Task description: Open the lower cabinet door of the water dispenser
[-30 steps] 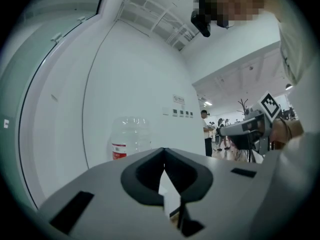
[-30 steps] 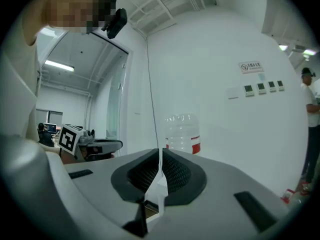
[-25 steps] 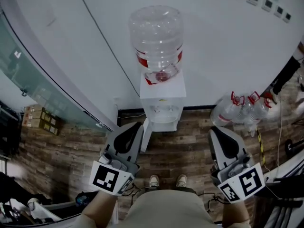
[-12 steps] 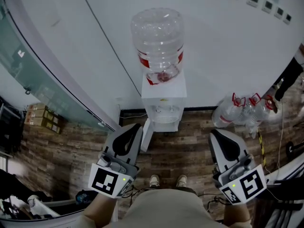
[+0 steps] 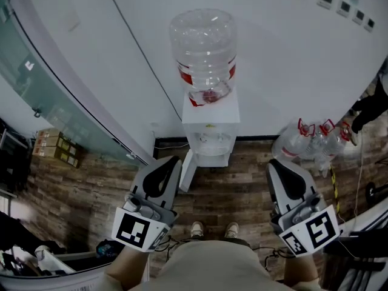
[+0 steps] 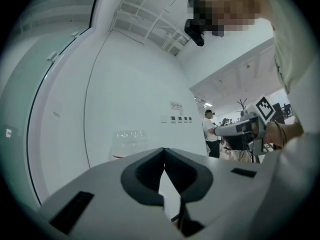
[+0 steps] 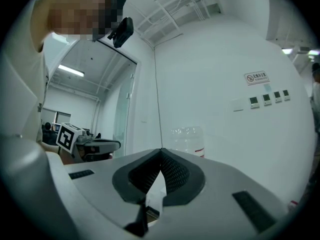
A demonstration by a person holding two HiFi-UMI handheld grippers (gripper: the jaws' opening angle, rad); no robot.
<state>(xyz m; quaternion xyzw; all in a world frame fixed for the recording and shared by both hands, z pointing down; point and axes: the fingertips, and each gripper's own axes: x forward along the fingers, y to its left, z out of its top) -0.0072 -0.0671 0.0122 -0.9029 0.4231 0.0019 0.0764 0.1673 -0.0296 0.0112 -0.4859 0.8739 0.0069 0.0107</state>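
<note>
Water dispenser [image 5: 210,126]: upright against wall, straight ahead | lower cabinet door [image 5: 187,170]: white panel jutting from its left base, apparently already swung out | left gripper [image 5: 171,160], right gripper [image 5: 276,162]: jaws pressed together, empty, well short of it | advice: check the door's swing before any further pull.
</note>
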